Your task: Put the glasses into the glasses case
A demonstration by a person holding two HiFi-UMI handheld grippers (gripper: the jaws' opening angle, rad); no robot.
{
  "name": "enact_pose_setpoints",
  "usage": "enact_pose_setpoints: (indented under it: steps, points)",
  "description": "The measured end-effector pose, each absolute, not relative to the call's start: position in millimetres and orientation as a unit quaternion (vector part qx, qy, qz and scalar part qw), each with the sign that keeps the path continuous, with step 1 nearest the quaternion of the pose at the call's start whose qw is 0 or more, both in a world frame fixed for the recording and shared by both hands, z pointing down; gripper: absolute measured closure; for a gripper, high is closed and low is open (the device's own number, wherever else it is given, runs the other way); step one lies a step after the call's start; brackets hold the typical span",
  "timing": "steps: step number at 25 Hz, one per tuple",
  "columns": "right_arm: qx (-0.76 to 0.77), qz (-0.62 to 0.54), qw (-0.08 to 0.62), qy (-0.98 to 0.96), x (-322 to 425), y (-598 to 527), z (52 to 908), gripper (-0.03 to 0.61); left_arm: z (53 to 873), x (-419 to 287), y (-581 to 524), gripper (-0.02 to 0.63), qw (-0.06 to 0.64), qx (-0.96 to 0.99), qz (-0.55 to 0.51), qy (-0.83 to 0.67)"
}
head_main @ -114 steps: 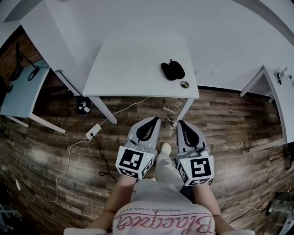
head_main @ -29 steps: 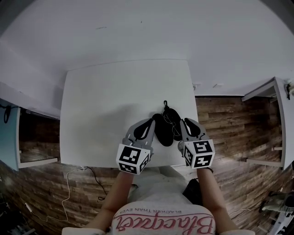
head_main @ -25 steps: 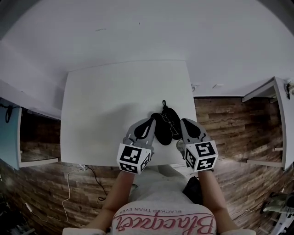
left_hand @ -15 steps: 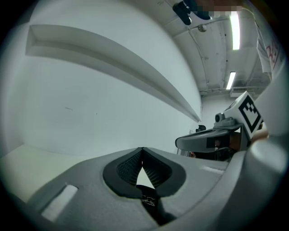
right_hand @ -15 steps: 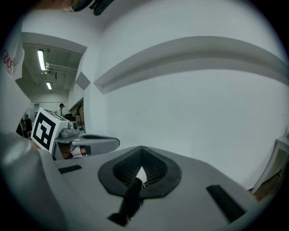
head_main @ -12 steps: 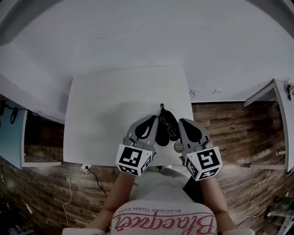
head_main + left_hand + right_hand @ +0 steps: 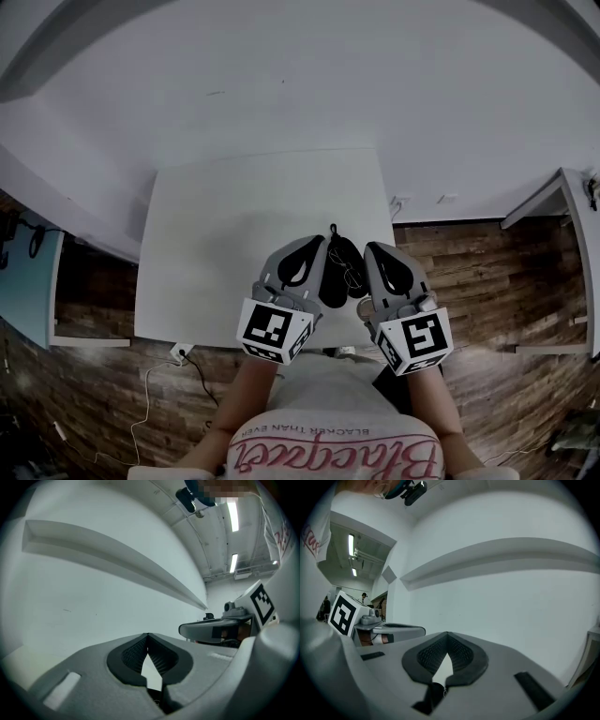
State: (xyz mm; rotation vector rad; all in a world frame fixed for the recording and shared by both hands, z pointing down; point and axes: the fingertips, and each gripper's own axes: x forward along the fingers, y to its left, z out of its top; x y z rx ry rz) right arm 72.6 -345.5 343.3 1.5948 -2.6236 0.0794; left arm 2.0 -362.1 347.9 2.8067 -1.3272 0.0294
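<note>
Grey left gripper (image 7: 316,242), grey right gripper (image 7: 373,247), black-white marker cubes (image 7: 274,330), pink-lettered white shirt (image 7: 330,403)

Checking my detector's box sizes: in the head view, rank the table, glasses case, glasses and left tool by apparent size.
1. Table
2. Left tool, though its nearness to the camera inflates it
3. Glasses case
4. Glasses

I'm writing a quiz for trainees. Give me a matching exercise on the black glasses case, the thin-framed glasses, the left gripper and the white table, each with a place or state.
1. black glasses case
2. thin wire-framed glasses
3. left gripper
4. white rectangular table

A. jaws together, empty
B. resting on the case
C. lying open
D. bearing the case near its front right

Pairs: 1-C; 2-B; 3-A; 4-D
</note>
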Motion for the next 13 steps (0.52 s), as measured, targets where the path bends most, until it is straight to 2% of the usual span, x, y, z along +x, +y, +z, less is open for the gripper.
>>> enact_pose_setpoints:
  steps: [13]
  points:
    - [0.524, -0.003, 0.019, -0.852, 79.8, -352.2, 326.9, 0.570, 336.1, 7.3, -368.0, 0.608, -0.001, 0.908, 0.001, -0.419]
